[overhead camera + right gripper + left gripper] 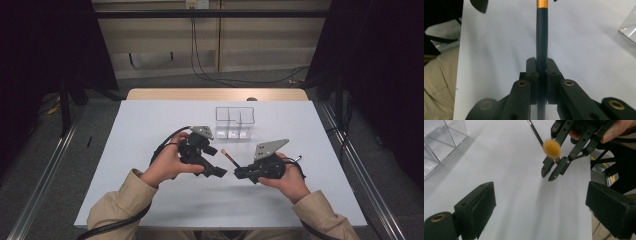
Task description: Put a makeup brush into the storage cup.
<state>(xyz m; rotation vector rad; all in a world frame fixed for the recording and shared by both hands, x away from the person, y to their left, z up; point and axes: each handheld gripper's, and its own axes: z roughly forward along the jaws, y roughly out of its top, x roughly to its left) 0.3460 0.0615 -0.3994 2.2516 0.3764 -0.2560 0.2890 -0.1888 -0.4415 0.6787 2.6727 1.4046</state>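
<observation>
right gripper (240, 172) clamps brush (230, 158) (tip aimed at left gripper (216, 167)); left jaws apart, organizer (235, 121) beyond.

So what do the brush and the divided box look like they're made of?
Brush: dark handle with a satin sheen, likely painted wood or plastic; gold band looks metallic; the tuft is soft orange bristle. Box: clear rigid plastic, probably acrylic, with see-through walls and glossy edges.

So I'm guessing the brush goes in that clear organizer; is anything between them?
Nothing visible. The right tool grips the brush, and bare table lies between it and the clear organizer. The open left tool sits beside the brush tip, off that line.
</observation>
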